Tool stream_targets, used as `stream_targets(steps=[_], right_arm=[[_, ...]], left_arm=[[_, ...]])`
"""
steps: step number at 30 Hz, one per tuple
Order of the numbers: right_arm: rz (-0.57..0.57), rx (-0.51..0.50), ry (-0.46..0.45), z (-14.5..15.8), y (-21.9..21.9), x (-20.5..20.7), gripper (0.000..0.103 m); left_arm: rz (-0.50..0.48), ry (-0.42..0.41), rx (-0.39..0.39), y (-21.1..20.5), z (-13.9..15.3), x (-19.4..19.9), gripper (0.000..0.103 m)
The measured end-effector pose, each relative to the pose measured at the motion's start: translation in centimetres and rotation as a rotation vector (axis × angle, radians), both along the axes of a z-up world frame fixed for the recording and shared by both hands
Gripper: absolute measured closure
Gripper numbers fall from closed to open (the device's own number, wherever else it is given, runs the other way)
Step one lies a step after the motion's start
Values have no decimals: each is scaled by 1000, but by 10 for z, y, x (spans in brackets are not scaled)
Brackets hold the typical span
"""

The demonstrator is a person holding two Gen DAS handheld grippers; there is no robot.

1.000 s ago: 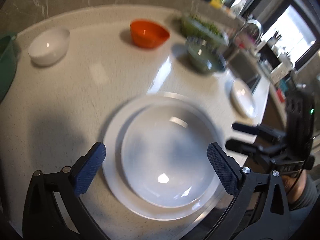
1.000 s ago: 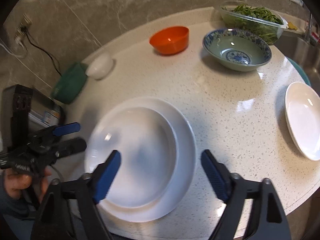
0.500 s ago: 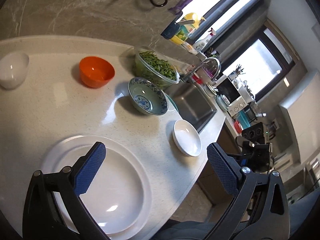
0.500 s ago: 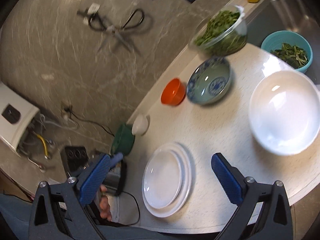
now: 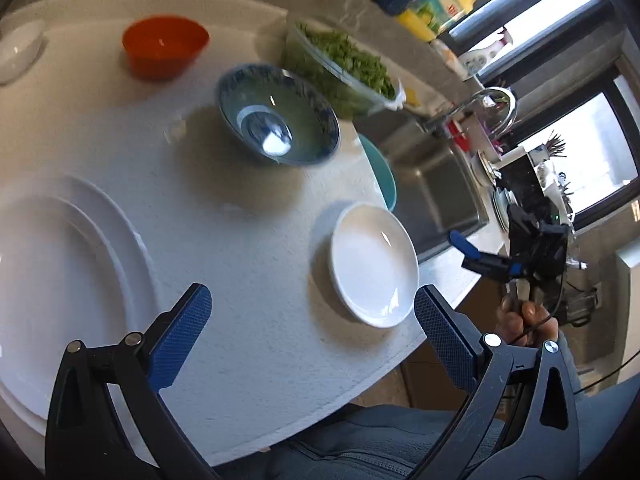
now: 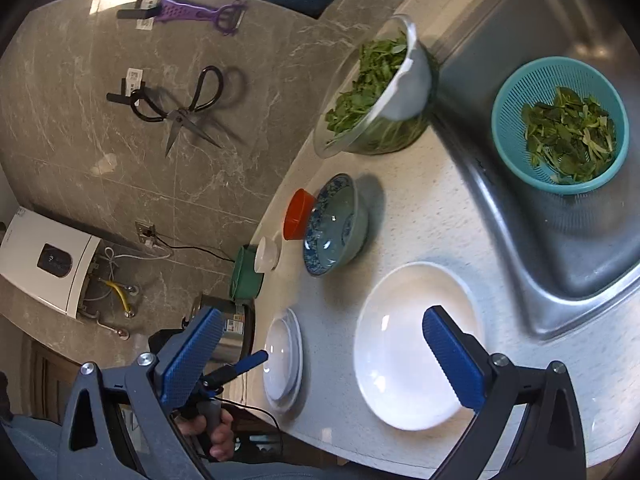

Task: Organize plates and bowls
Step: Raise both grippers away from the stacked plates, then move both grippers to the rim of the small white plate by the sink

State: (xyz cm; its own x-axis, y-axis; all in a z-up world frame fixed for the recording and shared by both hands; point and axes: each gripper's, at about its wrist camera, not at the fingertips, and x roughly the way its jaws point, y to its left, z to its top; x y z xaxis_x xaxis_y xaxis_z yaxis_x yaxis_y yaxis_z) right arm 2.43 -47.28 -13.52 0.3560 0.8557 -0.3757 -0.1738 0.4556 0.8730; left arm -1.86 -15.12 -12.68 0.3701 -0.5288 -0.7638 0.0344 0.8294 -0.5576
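Two grippers, jaws wide and empty: left gripper (image 5: pixel 306 334), right gripper (image 6: pixel 324 354). Nearest, a shallow white plate (image 6: pixel 404 344), glossy, alone by the counter (image 6: pixel 420 216) edge beside the sink (image 6: pixel 560 240). Leftward, stacked white plates (image 5: pixel 60 280). Farther, blue patterned bowl (image 5: pixel 278 114), orange bowl (image 5: pixel 164 52), small white bowl (image 6: pixel 267 254).
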Motion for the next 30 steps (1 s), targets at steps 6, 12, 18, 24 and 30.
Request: stream_targets(steps=[6,12,18,24,30], right_arm=[[68,-47,50,-24,-17,13,1],[148,-93,87,-44,-22,23,10],[241,-206,117,-63,-7,29,29],[277,-204,128,-70,-4,36,37],[317,-226,149,-77,2,43,47]], left_arm=[[-27,46,27,-44,-38,17,2],[-60,56,27,-66,-57,29,2],[-55,99,10,-73,-76,34,19],[-43,118,19,-81,-87,35,34],[-26,124,19,-81,-87,44,39]])
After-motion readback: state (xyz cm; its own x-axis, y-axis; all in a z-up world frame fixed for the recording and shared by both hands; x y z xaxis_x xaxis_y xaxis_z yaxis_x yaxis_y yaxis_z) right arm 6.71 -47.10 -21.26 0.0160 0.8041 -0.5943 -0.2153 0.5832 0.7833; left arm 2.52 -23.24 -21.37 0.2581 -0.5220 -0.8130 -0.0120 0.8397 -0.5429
